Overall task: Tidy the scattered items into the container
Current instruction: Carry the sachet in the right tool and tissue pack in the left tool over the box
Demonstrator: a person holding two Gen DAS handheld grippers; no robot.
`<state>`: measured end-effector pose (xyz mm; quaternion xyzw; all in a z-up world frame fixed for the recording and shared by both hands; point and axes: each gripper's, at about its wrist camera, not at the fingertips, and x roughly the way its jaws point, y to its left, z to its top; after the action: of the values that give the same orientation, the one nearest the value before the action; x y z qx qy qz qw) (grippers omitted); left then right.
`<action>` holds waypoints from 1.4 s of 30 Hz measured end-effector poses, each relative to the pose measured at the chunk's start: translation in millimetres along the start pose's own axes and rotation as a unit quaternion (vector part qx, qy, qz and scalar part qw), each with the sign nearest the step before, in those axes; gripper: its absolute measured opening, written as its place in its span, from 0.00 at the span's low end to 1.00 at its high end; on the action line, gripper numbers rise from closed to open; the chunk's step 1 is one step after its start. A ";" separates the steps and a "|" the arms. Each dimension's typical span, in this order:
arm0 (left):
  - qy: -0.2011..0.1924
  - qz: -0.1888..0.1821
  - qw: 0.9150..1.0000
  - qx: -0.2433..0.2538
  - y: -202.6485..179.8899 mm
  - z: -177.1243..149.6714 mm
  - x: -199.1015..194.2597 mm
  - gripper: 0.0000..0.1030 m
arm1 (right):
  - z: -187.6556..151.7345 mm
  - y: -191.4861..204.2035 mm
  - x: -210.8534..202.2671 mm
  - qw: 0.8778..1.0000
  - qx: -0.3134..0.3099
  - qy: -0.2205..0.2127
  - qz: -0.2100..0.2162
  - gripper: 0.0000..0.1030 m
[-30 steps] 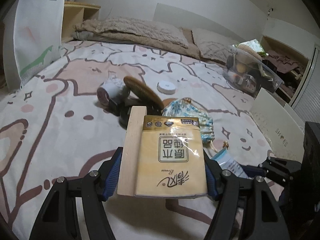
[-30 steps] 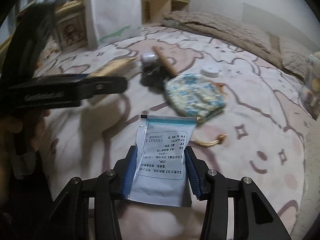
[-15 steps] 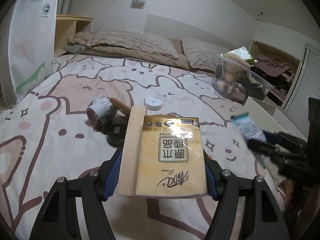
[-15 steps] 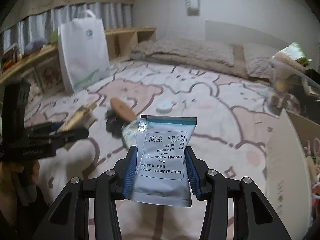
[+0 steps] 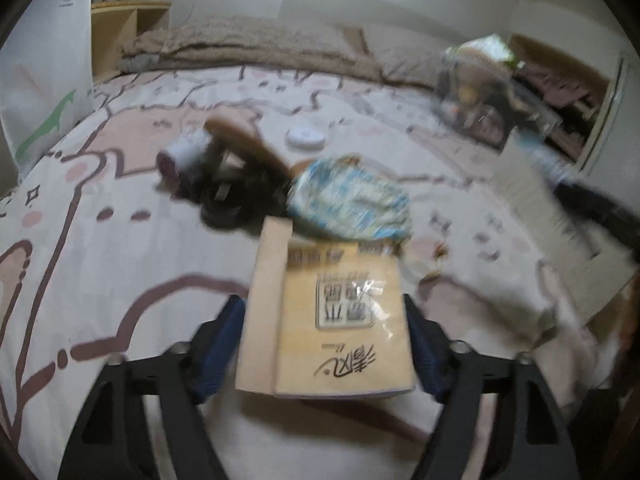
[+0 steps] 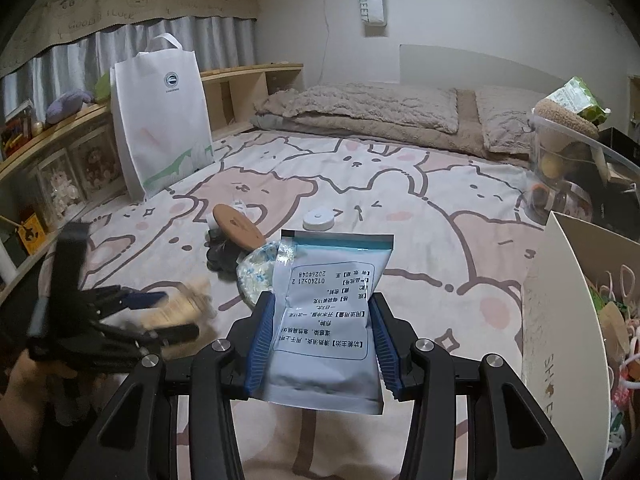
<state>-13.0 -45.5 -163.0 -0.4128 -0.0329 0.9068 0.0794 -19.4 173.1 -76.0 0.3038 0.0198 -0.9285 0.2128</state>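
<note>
My left gripper (image 5: 320, 300) hovers over the bedspread, its jaws opening. A yellow tissue pack (image 5: 344, 312) on a wooden block (image 5: 260, 304) still lies between them, with a thin gap at the left pad. This view is blurred. Ahead lie a floral pouch (image 5: 348, 200), a wooden brush (image 5: 244, 140), a white disc (image 5: 306, 138) and a small roll (image 5: 182, 156). My right gripper (image 6: 323, 298) is shut on a blue-and-white sachet (image 6: 328, 312), held above the bed. The white box (image 6: 560, 320) stands at the right with several things inside.
A clear plastic bin (image 6: 568, 160) full of items sits at the back right. A white tote bag (image 6: 160, 120) leans on the wooden shelf at the left. Pillows (image 6: 360, 108) lie at the head of the bed. A hand and my left gripper (image 6: 120, 312) show at lower left.
My left gripper's jaws have spread wider around the tissue pack and the view has dipped toward the bed. My right gripper rose with the sachet, then stayed still.
</note>
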 end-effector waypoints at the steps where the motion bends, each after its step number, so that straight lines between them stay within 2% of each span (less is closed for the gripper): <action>1: 0.001 0.002 1.000 0.001 0.8 -2.1 1.0 0.87 | -0.3 -0.9 -1.0 1.000 0.001 -0.001 -0.001 0.46; 6: -0.018 -0.013 1.000 0.013 -3.9 -5.6 -8.0 0.86 | -2.2 -6.9 -3.3 1.000 0.006 -0.002 -0.002 0.46; 8: -0.017 -0.021 0.999 0.022 -8.7 -5.5 -9.2 0.82 | -2.7 -9.2 -4.5 1.000 0.009 -0.002 -0.002 0.46; 9: -0.014 -0.024 0.999 0.028 -11.7 -6.1 -9.0 0.77 | -3.1 -10.0 -5.3 1.000 0.010 -0.003 -0.002 0.46; 11: -0.005 -0.029 0.999 0.038 -17.9 -7.8 -5.6 0.77 | -3.4 -11.4 -6.7 1.000 0.011 -0.003 -0.002 0.46; 15: 0.020 -0.014 0.999 0.048 -24.6 -10.8 7.0 0.73 | -3.9 -13.5 -9.7 1.000 0.013 -0.007 -0.002 0.46; 17: 0.028 -0.009 0.999 0.045 -24.7 -10.8 12.3 0.67 | -3.3 -13.9 -11.8 1.000 0.015 -0.012 -0.003 0.46; 19: 0.026 -0.002 0.999 0.042 -24.5 -10.2 14.7 0.52 | -2.0 -15.1 -14.8 1.000 0.019 -0.020 -0.006 0.46; 24: 0.022 0.000 0.999 0.042 -25.5 -9.1 15.5 0.51 | 2.8 -15.9 -26.1 0.999 0.018 -0.038 -0.011 0.46; 29: 0.000 -0.004 0.999 0.041 -30.7 -2.6 7.1 0.51 | 10.8 -17.9 -39.9 0.998 0.018 -0.061 -0.014 0.46; 42: -0.045 -0.041 0.996 0.058 -70.7 35.0 -10.9 0.51 | 42.9 -45.9 -70.8 0.992 0.034 -0.112 -0.039 0.46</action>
<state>-24.1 22.4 -123.1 -0.3647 -0.0003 0.9207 0.1386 -10.6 234.8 -4.9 0.2036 -0.0235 -0.9645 0.1667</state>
